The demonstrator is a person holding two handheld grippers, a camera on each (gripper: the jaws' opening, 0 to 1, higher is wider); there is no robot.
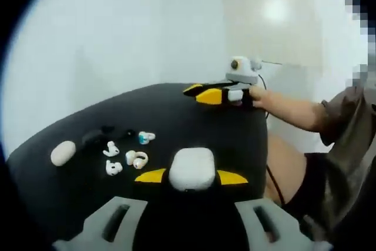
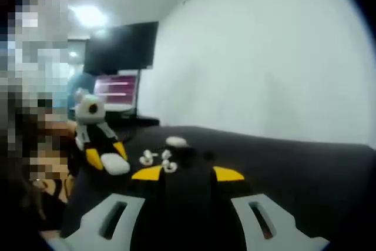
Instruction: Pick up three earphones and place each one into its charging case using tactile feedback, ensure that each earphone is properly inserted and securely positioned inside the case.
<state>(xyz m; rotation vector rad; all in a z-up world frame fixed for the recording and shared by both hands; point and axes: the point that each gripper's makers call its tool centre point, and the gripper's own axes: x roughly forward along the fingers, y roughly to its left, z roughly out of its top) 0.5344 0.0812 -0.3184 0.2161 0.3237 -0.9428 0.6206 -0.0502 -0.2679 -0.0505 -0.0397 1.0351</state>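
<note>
My left gripper (image 1: 192,177): raised over the black table (image 1: 70,139), jaws clamped on a white charging case (image 1: 191,168), its long axis crosswise between them.
My right gripper (image 2: 187,173): held level, jaws parted, empty.
Earphones (image 1: 126,157): ahead-left of my left jaws.
Unclear: dark items (image 1: 100,136) beyond them.

White case (image 1: 191,168) betw yellow-tipped jaws, white earbuds (image 1: 111,149) & white oval case (image 1: 63,153) on black table (image 1: 176,116).
</note>
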